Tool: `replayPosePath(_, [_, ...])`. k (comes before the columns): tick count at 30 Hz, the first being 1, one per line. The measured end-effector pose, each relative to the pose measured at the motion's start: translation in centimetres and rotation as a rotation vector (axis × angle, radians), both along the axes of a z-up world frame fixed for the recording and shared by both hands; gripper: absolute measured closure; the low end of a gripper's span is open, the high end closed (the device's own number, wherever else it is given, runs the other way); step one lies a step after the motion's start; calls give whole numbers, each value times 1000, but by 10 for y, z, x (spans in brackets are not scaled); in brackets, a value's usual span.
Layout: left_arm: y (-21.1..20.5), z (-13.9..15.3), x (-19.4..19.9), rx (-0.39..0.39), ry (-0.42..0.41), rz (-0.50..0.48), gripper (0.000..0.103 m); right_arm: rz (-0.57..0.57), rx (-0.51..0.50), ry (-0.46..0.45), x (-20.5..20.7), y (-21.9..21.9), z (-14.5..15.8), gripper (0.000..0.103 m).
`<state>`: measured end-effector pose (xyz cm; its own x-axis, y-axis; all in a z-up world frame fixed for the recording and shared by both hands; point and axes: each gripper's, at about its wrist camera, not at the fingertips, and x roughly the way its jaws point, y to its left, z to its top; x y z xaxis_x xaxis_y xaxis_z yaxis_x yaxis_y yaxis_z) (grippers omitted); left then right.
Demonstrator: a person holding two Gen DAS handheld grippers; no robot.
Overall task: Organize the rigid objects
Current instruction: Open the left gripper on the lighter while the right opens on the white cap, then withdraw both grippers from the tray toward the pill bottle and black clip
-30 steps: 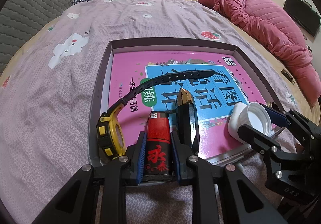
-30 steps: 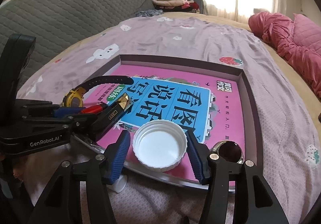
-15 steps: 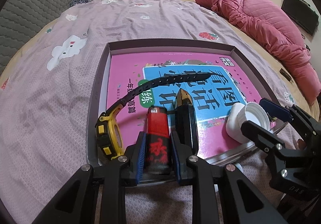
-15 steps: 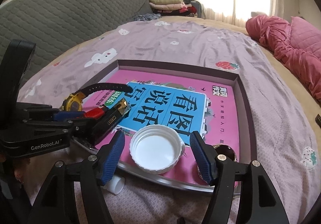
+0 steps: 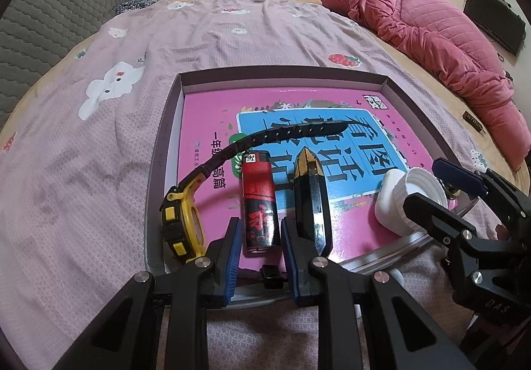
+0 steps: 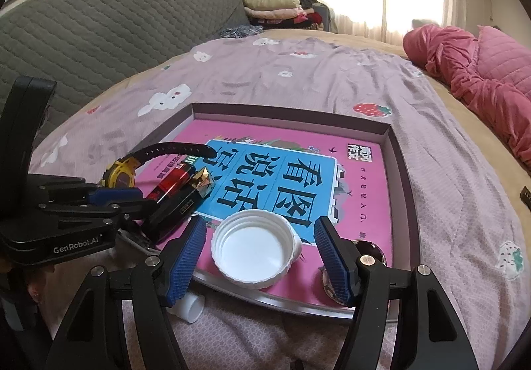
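Note:
A shallow box [image 5: 172,124] with a pink book inside lies on the bed. In it lie a yellow watch [image 5: 181,224], a red lighter [image 5: 259,200], a black and gold bar [image 5: 310,204] and a white cap [image 6: 254,249]. My left gripper [image 5: 260,259] is open, its pads either side of the lighter's near end, not gripping. My right gripper [image 6: 260,262] is open with the white cap between its pads, clear of both. The lighter [image 6: 174,182], watch [image 6: 121,174] and left gripper [image 6: 146,204] also show in the right wrist view.
A shiny round metal object [image 6: 368,249] sits in the box's near right corner. A small white tube [image 6: 189,307] lies on the sheet outside the box edge. A pink quilt [image 5: 431,48] lies at the right, a grey headboard [image 6: 99,31] at the left.
Both grippers have opened and drawn back. The lighter and the white cap now rest in the box, free of the pads.

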<state>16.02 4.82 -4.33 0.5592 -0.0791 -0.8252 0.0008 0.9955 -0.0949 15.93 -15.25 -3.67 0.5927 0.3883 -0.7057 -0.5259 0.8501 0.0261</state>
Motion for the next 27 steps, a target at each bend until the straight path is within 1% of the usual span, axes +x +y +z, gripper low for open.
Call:
replayPosePath(4, [-1, 4, -3, -9, -25, -8, 79, -3, 14, 3, 1, -2, 1, 33])
replayPosePath(6, [-1, 6, -4, -13, -34, -11, 77, -7, 19, 1, 1, -3, 2, 33])
replayPosePath(11, [-2, 10, -8, -17, -56, -19, 66, -18, 23, -1, 1, -5, 2, 33])
replayPosePath(16, [-2, 11, -11, -12, -66, -17, 65, -19, 32, 11, 1, -6, 1, 33])
replayPosePath(22, [-6, 17, -23, -14, -101, -24, 65, -11, 27, -10, -3, -5, 3, 33])
replayPosePath(27, [-8, 23, -28, -20, -128, -32, 64, -20, 22, -6, -5, -7, 3, 32])
